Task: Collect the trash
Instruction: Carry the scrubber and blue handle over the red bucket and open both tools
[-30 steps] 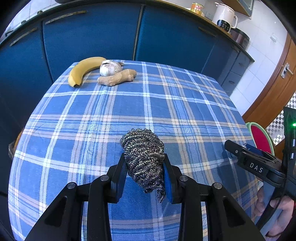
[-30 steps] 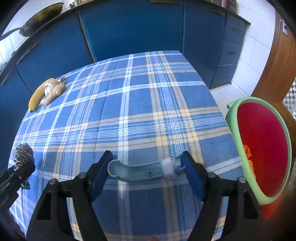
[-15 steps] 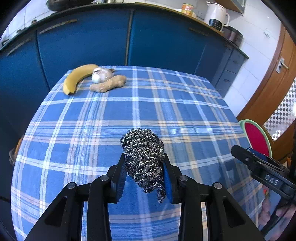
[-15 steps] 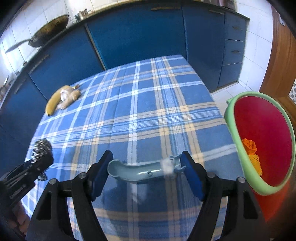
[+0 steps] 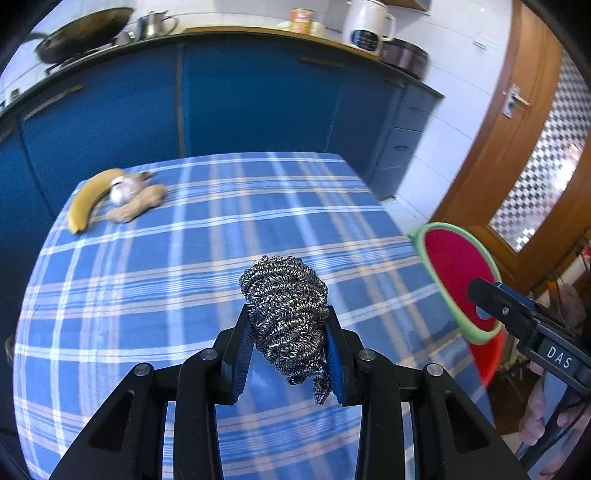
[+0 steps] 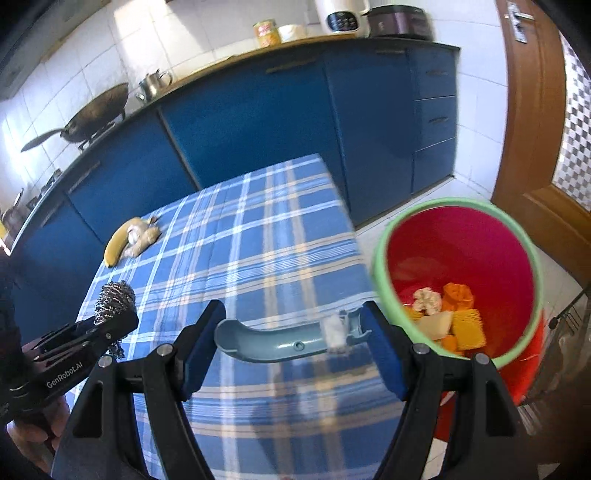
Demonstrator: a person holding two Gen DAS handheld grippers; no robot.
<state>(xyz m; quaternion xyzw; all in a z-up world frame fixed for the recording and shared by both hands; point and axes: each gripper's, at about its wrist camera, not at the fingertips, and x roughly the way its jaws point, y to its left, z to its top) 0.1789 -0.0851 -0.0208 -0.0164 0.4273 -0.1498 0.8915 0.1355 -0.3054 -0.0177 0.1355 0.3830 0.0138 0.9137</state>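
Steel wool scourer (image 5: 286, 306) pinched upright, curved grey-blue plastic piece (image 6: 284, 338) held crosswise

The red bin (image 6: 476, 258) stands open-topped beside my table (image 5: 184, 280). Table centre is bare; banana (image 5: 88, 201) and ginger (image 5: 136, 206) block its far-left corner.

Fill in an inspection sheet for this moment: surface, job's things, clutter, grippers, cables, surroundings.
Surface: table under a blue plaid tablecloth, flat.
Job's things: steel wool scourer and grey-blue curved plastic piece, both held above the table; red bin with green rim beside the table's edge, with orange and pale scraps inside.
Clutter: banana, garlic bulb and ginger root grouped at the far corner.
Grippers: left gripper shut on the scourer; right gripper shut on the plastic piece, end to end.
Cables: nothing seen.
Surroundings: blue cabinets, wok, white kettle, wooden door.
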